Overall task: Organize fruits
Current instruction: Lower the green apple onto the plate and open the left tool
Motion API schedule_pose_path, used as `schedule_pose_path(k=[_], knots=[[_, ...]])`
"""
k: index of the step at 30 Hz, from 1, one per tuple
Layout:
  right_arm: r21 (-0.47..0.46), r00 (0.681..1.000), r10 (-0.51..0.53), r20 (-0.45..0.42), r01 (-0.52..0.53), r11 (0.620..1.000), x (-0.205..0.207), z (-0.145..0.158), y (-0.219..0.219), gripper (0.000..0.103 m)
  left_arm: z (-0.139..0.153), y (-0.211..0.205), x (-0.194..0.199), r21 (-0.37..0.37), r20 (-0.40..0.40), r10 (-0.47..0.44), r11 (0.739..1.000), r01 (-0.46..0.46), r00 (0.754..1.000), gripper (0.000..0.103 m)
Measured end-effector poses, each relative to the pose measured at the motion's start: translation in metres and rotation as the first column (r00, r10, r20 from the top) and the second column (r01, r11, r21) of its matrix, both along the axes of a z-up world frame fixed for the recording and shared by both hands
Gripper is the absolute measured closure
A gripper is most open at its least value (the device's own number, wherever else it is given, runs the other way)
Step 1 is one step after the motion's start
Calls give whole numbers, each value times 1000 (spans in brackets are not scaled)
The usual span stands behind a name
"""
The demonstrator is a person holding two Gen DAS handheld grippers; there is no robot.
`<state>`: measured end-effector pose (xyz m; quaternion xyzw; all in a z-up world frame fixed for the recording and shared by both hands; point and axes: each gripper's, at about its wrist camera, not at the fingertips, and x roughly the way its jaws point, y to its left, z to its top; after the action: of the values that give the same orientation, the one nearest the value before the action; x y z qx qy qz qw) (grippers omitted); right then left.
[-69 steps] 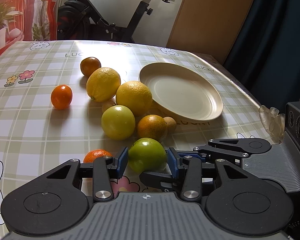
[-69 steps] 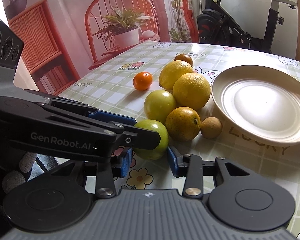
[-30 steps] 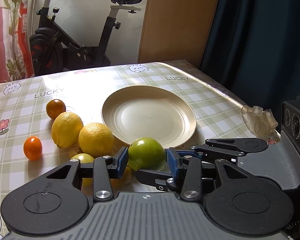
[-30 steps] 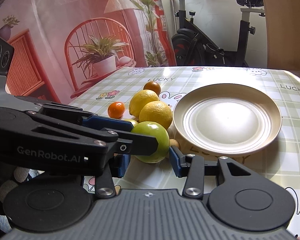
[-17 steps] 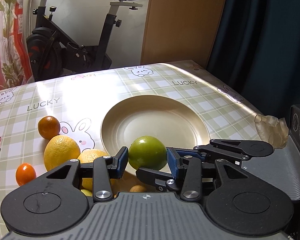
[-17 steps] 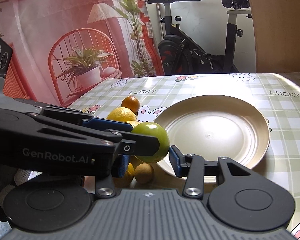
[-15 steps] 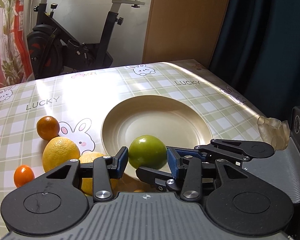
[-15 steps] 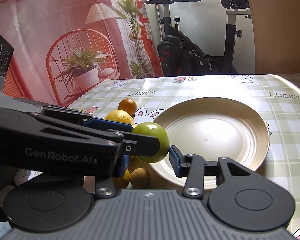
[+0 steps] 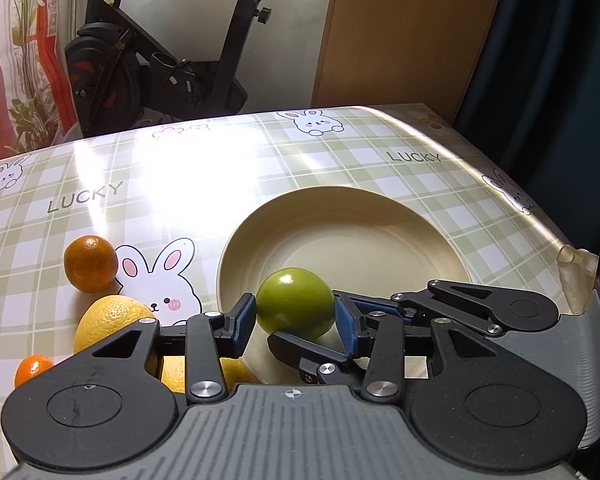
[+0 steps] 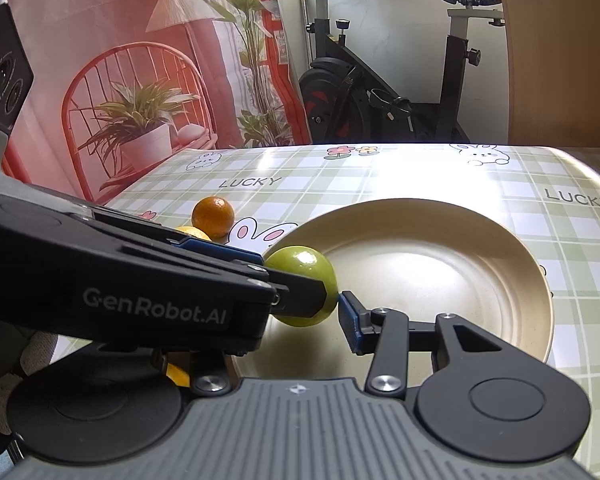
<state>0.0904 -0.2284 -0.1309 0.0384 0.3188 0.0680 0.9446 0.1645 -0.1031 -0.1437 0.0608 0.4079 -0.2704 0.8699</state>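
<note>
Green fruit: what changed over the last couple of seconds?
The left claw lifted the green fruit from the tablecloth beside the fruit pile and carried it over the plate, where it now sits low above the near rim; whether it touches the plate is unclear. The grip stayed shut throughout. The right claw stayed open and empty alongside, and the small orange kept its place.

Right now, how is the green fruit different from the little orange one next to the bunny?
The green fruit is green and bigger; the small orange fruit is orange and smaller. The green fruit sits between the left tool's fingers over the plate; the small orange fruit lies free on the tablecloth. Both are round and shiny.
</note>
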Motion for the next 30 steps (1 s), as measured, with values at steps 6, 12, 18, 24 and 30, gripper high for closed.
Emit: schedule_pose_path(k=[6,12,18,24,30], knots=[[-10,1000,-11,-11,11,1000,10,-3,0,58,-2,1,5,-21,-6,13,1000,-13,1000,57],[-8,1000,-14,17,14,1000,2,7,0,57,13,19,-1,-92,7,60,994,-59,998,57],[8,996,-51,70,51,999,-21,15,3,57,30,36,-27,-135,60,71,989,-63,996,57],[-12,993,-25,118,26,1000,-44,20,16,57,39,57,-56,-177,90,113,980,-95,990,57],[-47,990,63,122,-58,997,-62,14,40,57,30,84,-83,-194,80,169,969,-151,982,57]])
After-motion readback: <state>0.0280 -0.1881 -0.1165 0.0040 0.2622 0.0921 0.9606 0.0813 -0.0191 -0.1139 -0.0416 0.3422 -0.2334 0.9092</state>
